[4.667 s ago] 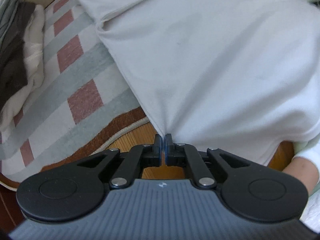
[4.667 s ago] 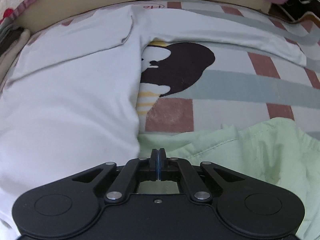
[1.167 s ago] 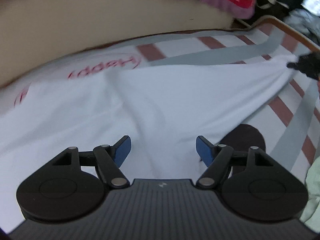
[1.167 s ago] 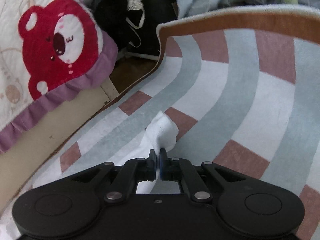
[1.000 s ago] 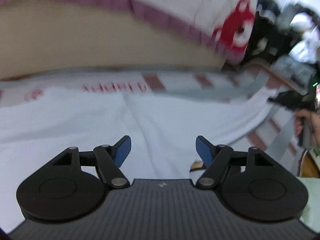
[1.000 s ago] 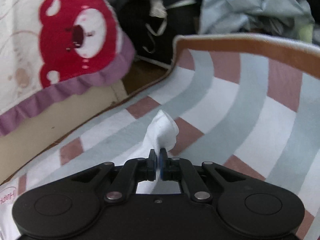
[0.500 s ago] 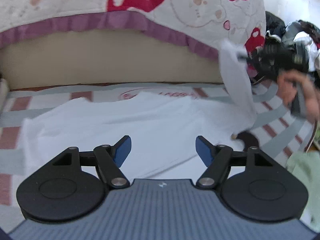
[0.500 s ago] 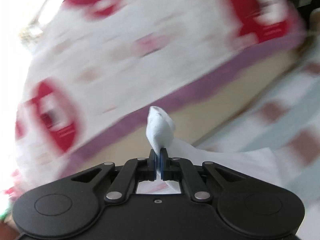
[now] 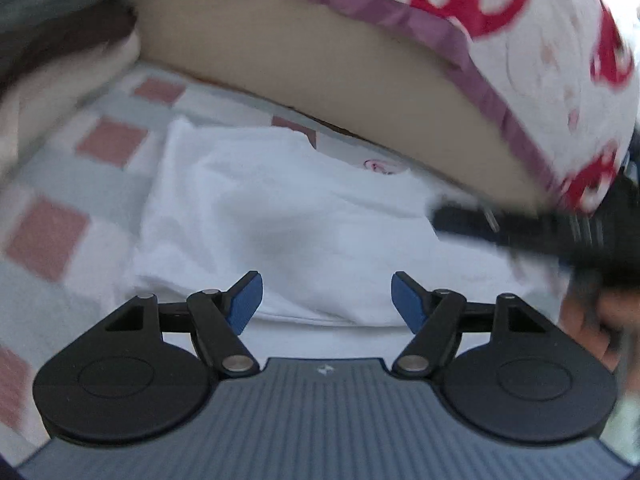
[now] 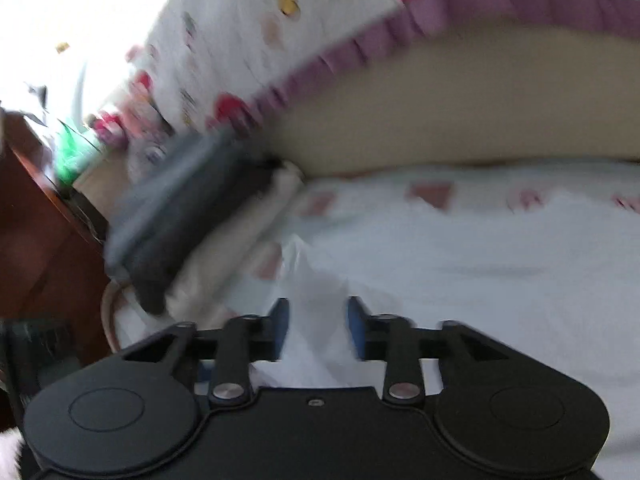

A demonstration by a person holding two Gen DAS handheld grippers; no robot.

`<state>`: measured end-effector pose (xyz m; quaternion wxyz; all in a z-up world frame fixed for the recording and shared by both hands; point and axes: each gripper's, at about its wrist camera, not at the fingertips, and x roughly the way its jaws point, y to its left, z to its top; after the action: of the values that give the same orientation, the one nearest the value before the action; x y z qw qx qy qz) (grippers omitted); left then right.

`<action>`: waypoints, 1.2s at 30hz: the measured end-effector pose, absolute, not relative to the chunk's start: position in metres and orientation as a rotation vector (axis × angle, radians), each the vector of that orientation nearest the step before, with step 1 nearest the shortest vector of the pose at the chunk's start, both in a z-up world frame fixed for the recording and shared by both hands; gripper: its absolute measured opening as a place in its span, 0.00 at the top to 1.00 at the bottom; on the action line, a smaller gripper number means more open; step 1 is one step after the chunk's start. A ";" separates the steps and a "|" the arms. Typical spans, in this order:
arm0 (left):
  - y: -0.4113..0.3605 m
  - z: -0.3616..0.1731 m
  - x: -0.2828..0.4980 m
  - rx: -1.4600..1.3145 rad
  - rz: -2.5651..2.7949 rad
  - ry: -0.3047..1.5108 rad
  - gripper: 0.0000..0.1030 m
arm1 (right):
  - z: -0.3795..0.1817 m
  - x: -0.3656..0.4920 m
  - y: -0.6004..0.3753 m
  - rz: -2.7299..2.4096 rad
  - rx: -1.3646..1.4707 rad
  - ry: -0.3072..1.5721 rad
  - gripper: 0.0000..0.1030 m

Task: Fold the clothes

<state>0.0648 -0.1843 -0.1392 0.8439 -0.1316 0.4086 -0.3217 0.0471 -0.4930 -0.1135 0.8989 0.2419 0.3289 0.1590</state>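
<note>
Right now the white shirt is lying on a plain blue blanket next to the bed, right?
Not quite. In the left wrist view, the white shirt lies on a checked blanket with pink and grey squares, not plain blue. It is next to the bed.

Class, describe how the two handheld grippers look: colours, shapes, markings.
Left gripper: black linkage arms with silver pivot pins, round black discs, blue finger pads, ribbed grey body with a small white mark. Right gripper: same black build, blue pads, smooth black body.
</note>
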 end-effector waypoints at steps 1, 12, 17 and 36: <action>-0.184 -0.140 0.067 -0.286 -0.687 0.868 0.31 | -0.115 0.037 -0.502 0.311 0.490 0.681 0.49; -0.209 -0.166 0.107 -0.182 -0.616 0.945 0.30 | -0.134 -0.058 -0.588 -0.204 -0.055 0.815 0.45; -0.230 -0.183 0.120 -0.167 -0.647 0.968 0.30 | -0.161 -0.053 -0.601 -0.276 -0.084 0.864 0.45; -0.188 -0.160 0.113 -0.077 -0.588 0.911 0.95 | -0.174 -0.043 -0.609 -0.363 -0.049 0.835 0.88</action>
<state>0.1129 -0.1877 -0.1603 0.8560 -0.0367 0.4333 -0.2797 -0.0425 -0.6086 -0.1742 0.8977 -0.0237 0.4034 -0.1754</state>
